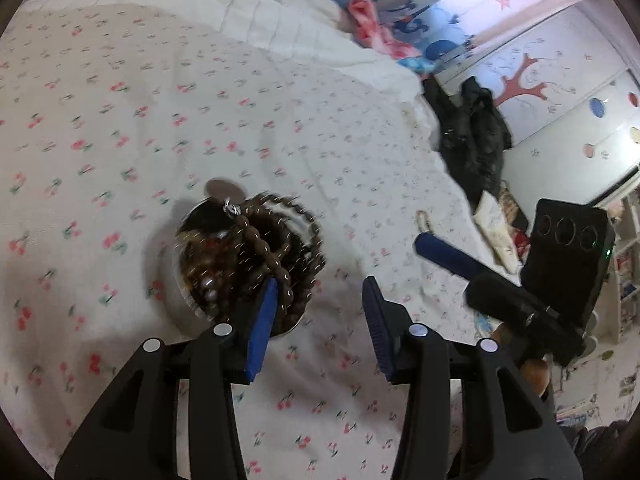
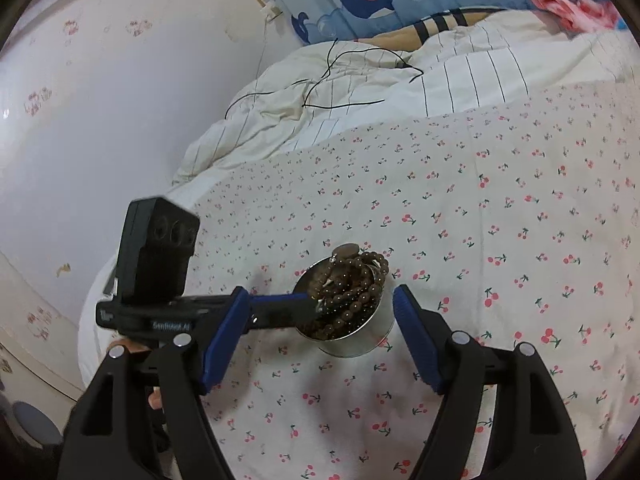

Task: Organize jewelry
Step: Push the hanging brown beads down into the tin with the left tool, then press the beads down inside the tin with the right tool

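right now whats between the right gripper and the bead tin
Only bare cherry-print sheet, seen in the right wrist view; the tin of beads sits just beyond the open right gripper.

The left claw (image 1: 320, 300) points downward at a slant, its two blue pads apart with a clear gap and nothing pressed between them. The right claw (image 2: 316, 336) also tilts downward, its jaws standing wider. A few fingers (image 2: 154, 398) of the person show under the left claw's body.
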Demonstrator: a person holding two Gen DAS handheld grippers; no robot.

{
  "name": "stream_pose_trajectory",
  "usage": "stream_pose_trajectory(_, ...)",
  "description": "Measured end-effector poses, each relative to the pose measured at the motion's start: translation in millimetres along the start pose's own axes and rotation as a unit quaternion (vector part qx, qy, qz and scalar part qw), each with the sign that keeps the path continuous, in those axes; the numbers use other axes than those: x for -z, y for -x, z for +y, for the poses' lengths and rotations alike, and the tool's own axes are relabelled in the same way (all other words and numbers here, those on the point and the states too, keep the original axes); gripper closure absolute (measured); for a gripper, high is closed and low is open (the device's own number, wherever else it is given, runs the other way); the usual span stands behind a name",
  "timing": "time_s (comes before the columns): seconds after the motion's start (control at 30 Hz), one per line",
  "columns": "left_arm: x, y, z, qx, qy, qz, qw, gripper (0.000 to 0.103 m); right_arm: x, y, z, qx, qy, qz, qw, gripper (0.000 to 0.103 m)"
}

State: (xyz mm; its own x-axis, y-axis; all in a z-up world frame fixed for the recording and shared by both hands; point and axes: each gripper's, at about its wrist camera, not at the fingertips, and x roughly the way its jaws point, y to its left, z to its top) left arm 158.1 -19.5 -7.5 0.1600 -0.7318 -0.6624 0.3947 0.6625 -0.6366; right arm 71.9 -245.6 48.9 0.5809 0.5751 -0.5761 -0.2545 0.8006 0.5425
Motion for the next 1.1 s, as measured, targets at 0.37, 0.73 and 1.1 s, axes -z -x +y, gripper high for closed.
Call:
stream_pose_trajectory(0.37, 26.7, 49.5, -0.4, -0.137, 0.021, -0.061, 0.9884, 0.038, -0.1, -1.1, -14.0, -0.012, -0.038, 0.003, 0.999, 0.031)
stream_pose_trajectory(0.73, 33.5, 61.5, 16.8, -0.139, 0.061, -0.08, 0.9851, 0.03, -61.5, -59.5, -23.3, -0.019, -0.015, 0.09, 0.996, 0.03)
stream_pose_trajectory(1.1, 29.7, 65.7, 14.6, -0.15, 0.062, -0.085, 0.9831, 0.027, -71.9, -169.6, -1.9, 0.026, 0.077, 0.269, 0.96, 0.074)
